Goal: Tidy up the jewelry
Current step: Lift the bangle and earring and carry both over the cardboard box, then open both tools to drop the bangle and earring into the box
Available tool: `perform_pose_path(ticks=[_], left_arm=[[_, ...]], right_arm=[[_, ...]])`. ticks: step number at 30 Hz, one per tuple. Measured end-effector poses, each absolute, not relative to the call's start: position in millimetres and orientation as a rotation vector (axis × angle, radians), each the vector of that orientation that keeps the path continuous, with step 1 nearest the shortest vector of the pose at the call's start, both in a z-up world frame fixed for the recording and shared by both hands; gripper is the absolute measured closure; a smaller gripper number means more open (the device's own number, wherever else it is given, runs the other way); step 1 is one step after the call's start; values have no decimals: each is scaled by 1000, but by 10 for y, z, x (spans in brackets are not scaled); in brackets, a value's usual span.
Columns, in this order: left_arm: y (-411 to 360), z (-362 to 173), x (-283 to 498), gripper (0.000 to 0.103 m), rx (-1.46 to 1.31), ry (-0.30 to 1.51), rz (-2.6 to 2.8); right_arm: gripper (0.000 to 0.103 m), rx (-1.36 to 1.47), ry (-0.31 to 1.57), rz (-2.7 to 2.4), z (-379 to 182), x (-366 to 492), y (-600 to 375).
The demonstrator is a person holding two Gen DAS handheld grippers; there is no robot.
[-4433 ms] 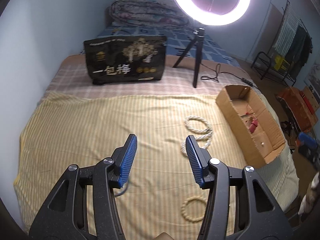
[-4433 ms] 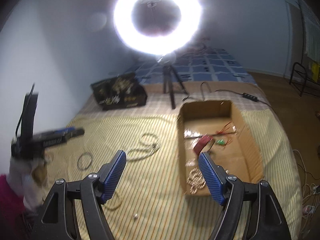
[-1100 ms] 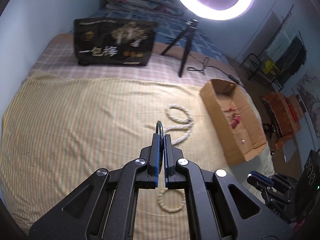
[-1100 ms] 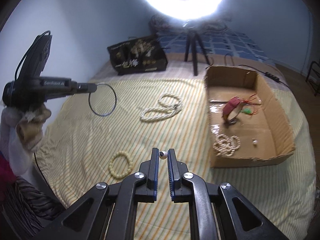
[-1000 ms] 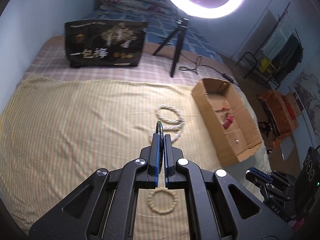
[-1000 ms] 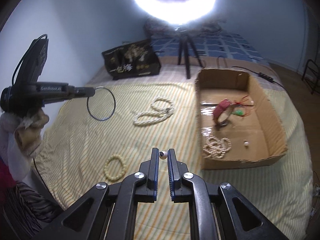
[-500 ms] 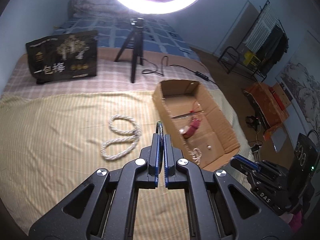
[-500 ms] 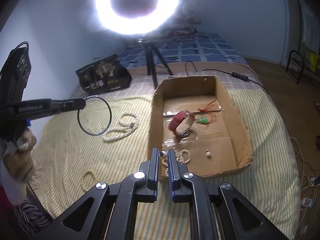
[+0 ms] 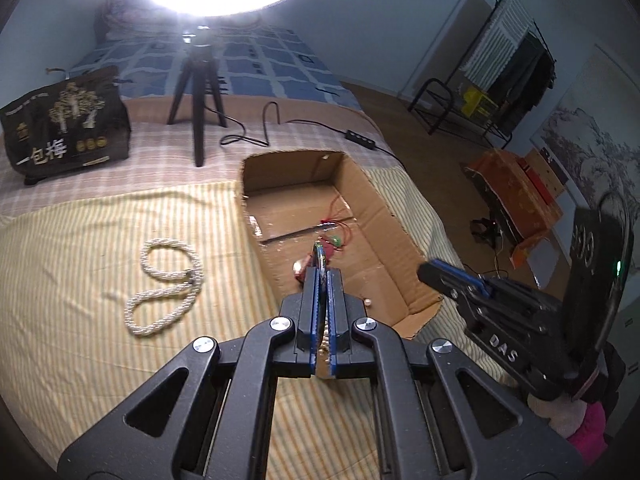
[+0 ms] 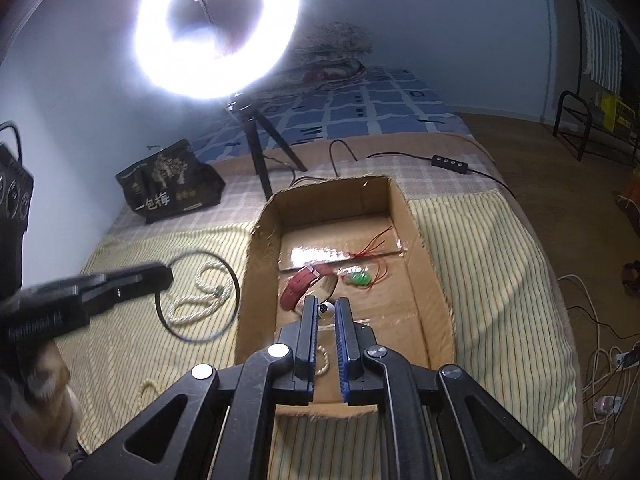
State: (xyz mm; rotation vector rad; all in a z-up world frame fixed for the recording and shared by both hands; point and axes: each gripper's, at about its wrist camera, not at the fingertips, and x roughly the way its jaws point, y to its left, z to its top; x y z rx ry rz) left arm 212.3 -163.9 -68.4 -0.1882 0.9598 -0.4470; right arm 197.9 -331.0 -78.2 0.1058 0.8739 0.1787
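- The left gripper [image 9: 322, 280] pinches a thin hoop bangle [image 10: 224, 268] by its rim, mid-left of the right view.
- The right gripper [image 10: 326, 310] nips a tiny pearl earring [image 10: 328, 309], over the cardboard box [image 10: 420, 240].
- Both are light; the pearl looks slippery.

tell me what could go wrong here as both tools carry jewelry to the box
The small pearl earring is pinched only at the right tool's tips; it could slip and roll away. The thin dark hoop in the left tool hangs outside the cardboard box, over the rope necklace, and might snag or miss.
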Motion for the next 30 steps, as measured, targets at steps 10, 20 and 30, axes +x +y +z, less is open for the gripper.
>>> perform_pose_path(ticks=[10,20,30], left_arm=[[-1971,-765,2135,102,-182,973,-487],[-2095,-855,2181,102,-176,994,-496],[-2022,-887,2193,57,-187,1009,-483]], right_arm=[[97,134,865,154,-756,2222,-3410],[94,166,872,138,-791,2378,-3438],[29,191,845,58,-757,2365,-3512]])
